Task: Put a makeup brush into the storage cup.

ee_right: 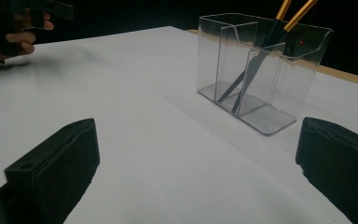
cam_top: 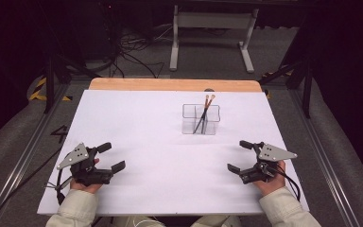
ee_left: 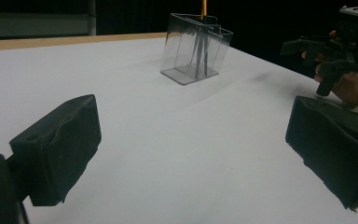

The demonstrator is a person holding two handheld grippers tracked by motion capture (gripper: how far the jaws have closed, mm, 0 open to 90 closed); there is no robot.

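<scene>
High view: both tools, left tool (cam_top: 108,157) and right tool (cam_top: 239,156), rest open, empty on worktop (cam_top: 137,123). Brushes (cam_top: 205,112) stand in clear holder (cam_top: 201,119) at 12 o'clock. Approach from above, pinch one handle, lift straight.

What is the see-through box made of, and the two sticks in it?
The see-through box looks like clear hard plastic: glossy, with shiny edges and inner dividers. The two sticks seem to be brushes or pens, with smooth orange tops and dark lower ends; wood or plastic, hard to tell.

One clear holder (cam_top: 201,119) on the table (cam_top: 137,123), split into compartments. Two brushes (cam_top: 205,111) stand in it. Two hand-held grippers: left (cam_top: 109,156), right (cam_top: 239,155).
</scene>
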